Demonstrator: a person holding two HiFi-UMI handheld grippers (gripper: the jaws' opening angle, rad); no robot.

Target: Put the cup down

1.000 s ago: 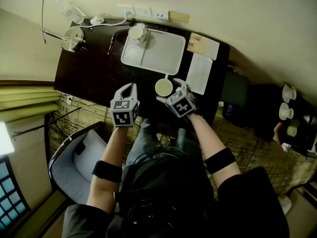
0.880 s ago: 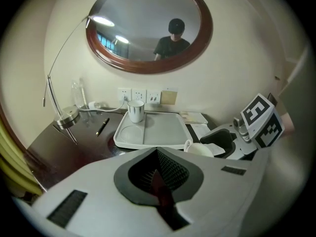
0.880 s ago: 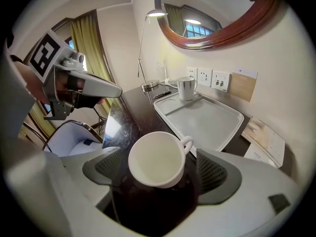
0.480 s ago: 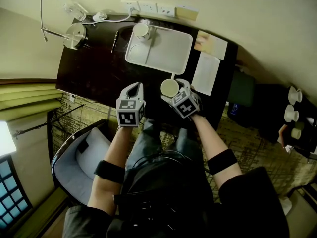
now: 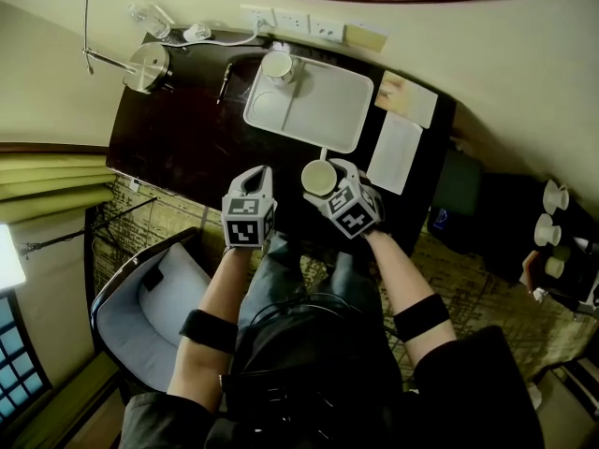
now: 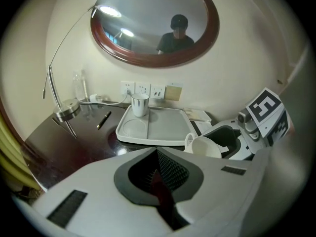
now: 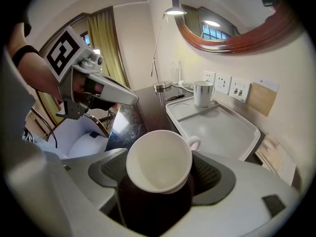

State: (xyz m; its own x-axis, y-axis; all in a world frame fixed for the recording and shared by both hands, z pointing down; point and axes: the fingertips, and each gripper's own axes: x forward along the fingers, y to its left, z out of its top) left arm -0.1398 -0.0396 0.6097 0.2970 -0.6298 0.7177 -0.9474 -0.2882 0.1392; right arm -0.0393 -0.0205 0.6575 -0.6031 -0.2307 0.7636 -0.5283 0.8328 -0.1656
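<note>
moved: right gripper (image 5: 329, 180) jaws have just been closing, with the cup (image 5: 317, 177) between them; cup and both grippers sit almost where they were, at the near edge of the tabletop (image 5: 187, 129).
right gripper: clamped on the cup; the mesh pads press the cup's sides from left and right.
cup: white, empty, held tilted with its mouth toward the gripper's camera and its handle on the far side, toward the tray (image 5: 323, 110); it is just in front of the tray's near rim, apart from it. whether its base touches the tabletop cannot be told.
left gripper: (image 5: 256, 174) jaws together, nothing between them; beside the right gripper, to its left, over the tabletop's near edge.
tray: white, rectangular, on the dark tabletop near the wall; a tumbler (image 5: 278, 65) stands upright in its far left corner.
tabletop, other items: lamp base (image 5: 148, 67) at the far left, pen (image 5: 225, 80) between lamp base and tray, white papers (image 5: 397, 152) right of the tray.
wall: oval mirror (image 6: 153, 21) above a row of sockets.
</note>
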